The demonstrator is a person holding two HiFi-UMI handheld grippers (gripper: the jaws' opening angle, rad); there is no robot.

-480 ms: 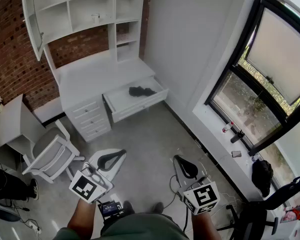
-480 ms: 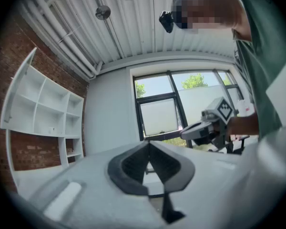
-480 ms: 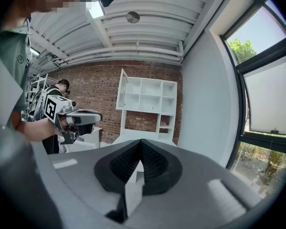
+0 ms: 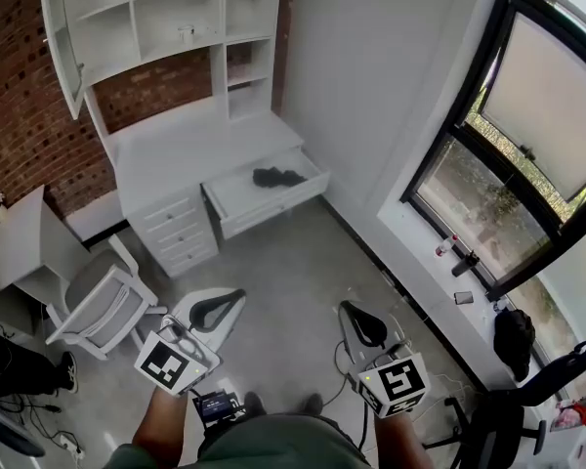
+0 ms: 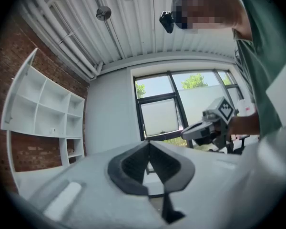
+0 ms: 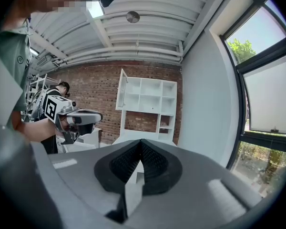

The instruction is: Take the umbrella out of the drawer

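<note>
Umbrella (image 4: 278,177) lies exposed in the open drawer (image 4: 236,203); well back from it, left gripper (image 4: 236,298) and right gripper (image 4: 346,310) are closed, empty, not yet reaching.

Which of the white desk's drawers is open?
The wide drawer under the desktop, pulled out, dark umbrella inside. The three small drawers beside it are shut.

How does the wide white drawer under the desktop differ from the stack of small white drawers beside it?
The wide white drawer is pulled out; the small white drawers are all shut. The wide drawer shows what it holds, a dark folded umbrella; the small drawers hide theirs. The wide drawer is one broad tray; the small drawers are narrower, three stacked. Both belong to the same white desk.
</note>
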